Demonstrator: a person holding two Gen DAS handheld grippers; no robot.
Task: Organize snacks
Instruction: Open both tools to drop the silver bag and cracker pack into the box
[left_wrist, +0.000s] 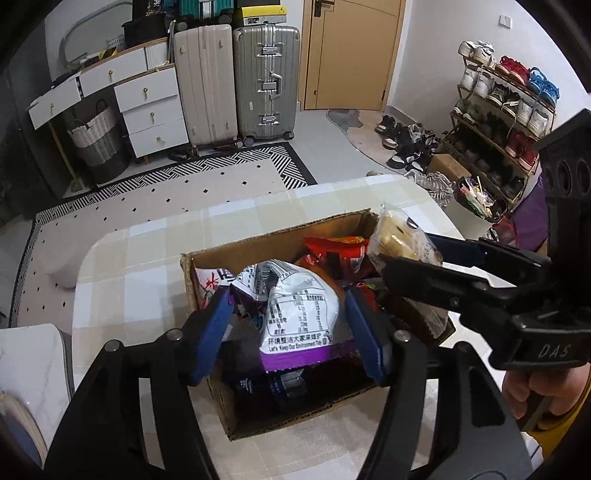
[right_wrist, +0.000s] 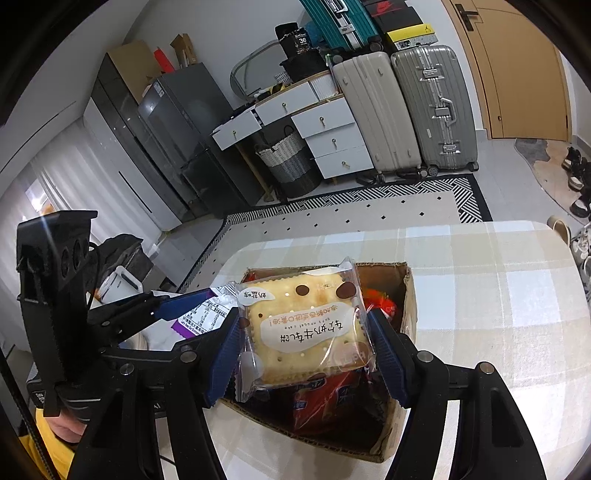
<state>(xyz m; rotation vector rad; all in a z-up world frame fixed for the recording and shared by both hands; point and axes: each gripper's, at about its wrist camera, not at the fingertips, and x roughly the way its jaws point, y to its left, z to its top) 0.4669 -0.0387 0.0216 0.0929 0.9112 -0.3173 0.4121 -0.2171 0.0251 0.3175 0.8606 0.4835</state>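
In the left wrist view, a cardboard box (left_wrist: 280, 258) is seen standing on the checked table (left_wrist: 147, 251), already partly filled with packets: red wrappers (left_wrist: 336, 251) at the far side and dark ones at the bottom. A white and purple snack bag (left_wrist: 295, 314) is found between the fingers (left_wrist: 218, 325) of the left gripper (left_wrist: 291, 332), over the box; the fingers stand partly apart and no pressing on the bag can be made out, so the bag is judged to be released or nearly so. To the right, the right gripper (left_wrist: 413, 266) is seen with a cracker packet (left_wrist: 399, 236) held above the box's far corner. In the right wrist view, that cracker packet (right_wrist: 306, 328) is clamped at both sides between the fingers (right_wrist: 225, 350) of the right gripper (right_wrist: 306, 350), raised over the open cardboard box (right_wrist: 402, 295), not yet set down. Much of the gathering is judged done; placing this packet remains, and no loose snacks are seen on the table (right_wrist: 480, 295).
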